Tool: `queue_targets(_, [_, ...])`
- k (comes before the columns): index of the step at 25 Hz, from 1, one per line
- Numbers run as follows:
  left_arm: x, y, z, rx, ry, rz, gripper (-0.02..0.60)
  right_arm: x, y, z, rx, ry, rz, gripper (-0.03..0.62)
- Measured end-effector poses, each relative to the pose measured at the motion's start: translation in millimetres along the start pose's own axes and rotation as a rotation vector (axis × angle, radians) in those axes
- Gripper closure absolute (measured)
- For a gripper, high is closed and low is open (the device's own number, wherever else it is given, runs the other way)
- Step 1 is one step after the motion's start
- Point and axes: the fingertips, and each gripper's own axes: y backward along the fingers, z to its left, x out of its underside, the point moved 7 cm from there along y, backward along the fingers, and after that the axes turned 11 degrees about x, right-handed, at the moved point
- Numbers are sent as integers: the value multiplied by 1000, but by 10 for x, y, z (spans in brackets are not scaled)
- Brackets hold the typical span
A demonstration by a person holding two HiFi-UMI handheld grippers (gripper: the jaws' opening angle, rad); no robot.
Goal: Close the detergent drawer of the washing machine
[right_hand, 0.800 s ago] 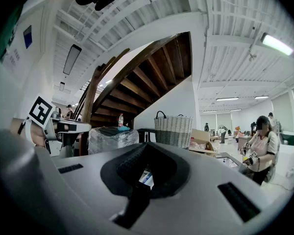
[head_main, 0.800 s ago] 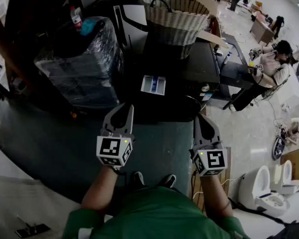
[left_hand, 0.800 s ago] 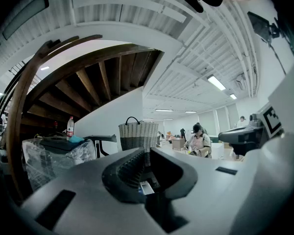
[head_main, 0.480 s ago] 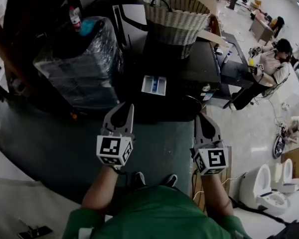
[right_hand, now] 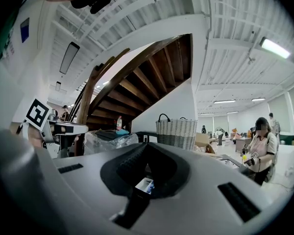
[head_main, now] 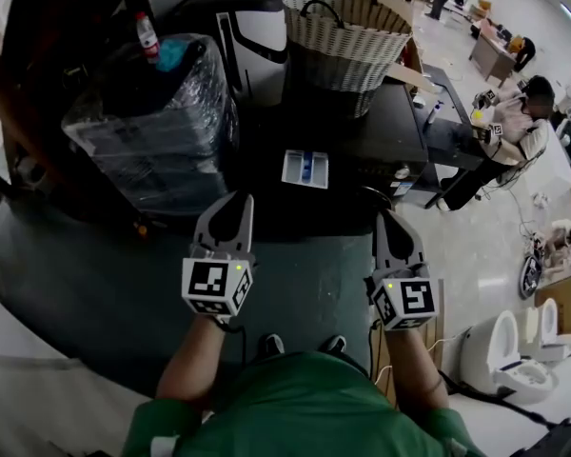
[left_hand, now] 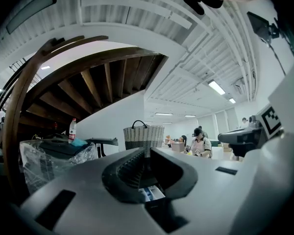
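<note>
A: Where the dark washing machine (head_main: pixel 385 129) stands under a wicker basket (head_main: pixel 352 36), is the detergent drawer (head_main: pixel 305 168) out?
B: Yes, jutting out. Left gripper (head_main: pixel 238 203) and right gripper (head_main: pixel 383 225) hover above the floor mat (head_main: pixel 95 284), short of it, fingers pressed together, empty.

The head view looks steeply down from head height, with the left gripper (head_main: pixel 239 202) and right gripper (head_main: pixel 386 221) close below and the detergent drawer (head_main: pixel 305 168) farther ahead. Each gripper view sits low behind its own jaws, facing forward and seemingly tilted upward. All three share the wicker basket (head_main: pixel 347 36) and the detergent drawer.
</note>
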Motion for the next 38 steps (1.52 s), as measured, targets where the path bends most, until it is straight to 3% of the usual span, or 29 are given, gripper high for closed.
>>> queue_targets(6, [198, -19, 303, 27, 31, 7, 529, 122, -63, 264, 0, 31, 25, 572])
queue_targets(14, [410, -329, 422, 35, 49, 50, 529, 350, -409, 156, -4, 13, 64, 572])
queue_targets(25, [214, -1266, 446, -41, 7, 53, 529, 297, -1348, -495, -72, -23, 39, 572])
queue_targets(38, [394, -1986, 189, -118, -3, 120, 529, 428, -2045, -1189, -177, -42, 59, 572])
